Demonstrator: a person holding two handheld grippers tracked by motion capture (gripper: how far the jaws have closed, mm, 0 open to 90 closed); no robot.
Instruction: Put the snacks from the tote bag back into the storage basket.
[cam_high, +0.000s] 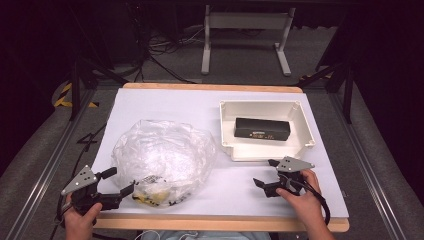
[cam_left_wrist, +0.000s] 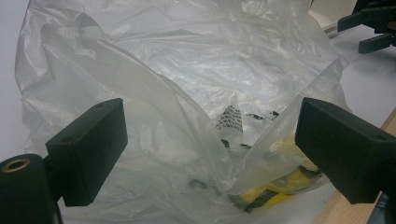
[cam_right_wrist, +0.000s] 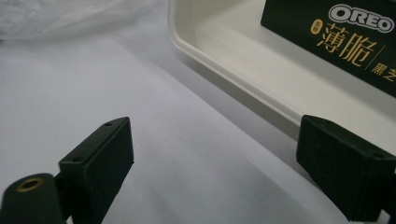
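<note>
A crumpled clear plastic bag (cam_high: 162, 152) lies on the left half of the white table, and a yellow and black packet (cam_high: 152, 194) shows through its near end. My left gripper (cam_high: 120, 181) stands open at the bag's near left edge. In the left gripper view the bag (cam_left_wrist: 177, 70) and packet (cam_left_wrist: 280, 186) lie just beyond the spread jaws of that gripper (cam_left_wrist: 210, 154), with no pad pressing on them. A dark Oreo box (cam_high: 262, 128) lies in a white tray (cam_high: 265, 152). My right gripper (cam_high: 264, 172) is open and empty over bare table, just in front of the tray.
In the right gripper view, the tray's rim (cam_right_wrist: 243, 79) runs close past the right jaw, with the Oreo box (cam_right_wrist: 345, 37) behind it and the bag (cam_right_wrist: 56, 18) at top left. The table's wooden front edge (cam_high: 220, 222) lies right by both hands.
</note>
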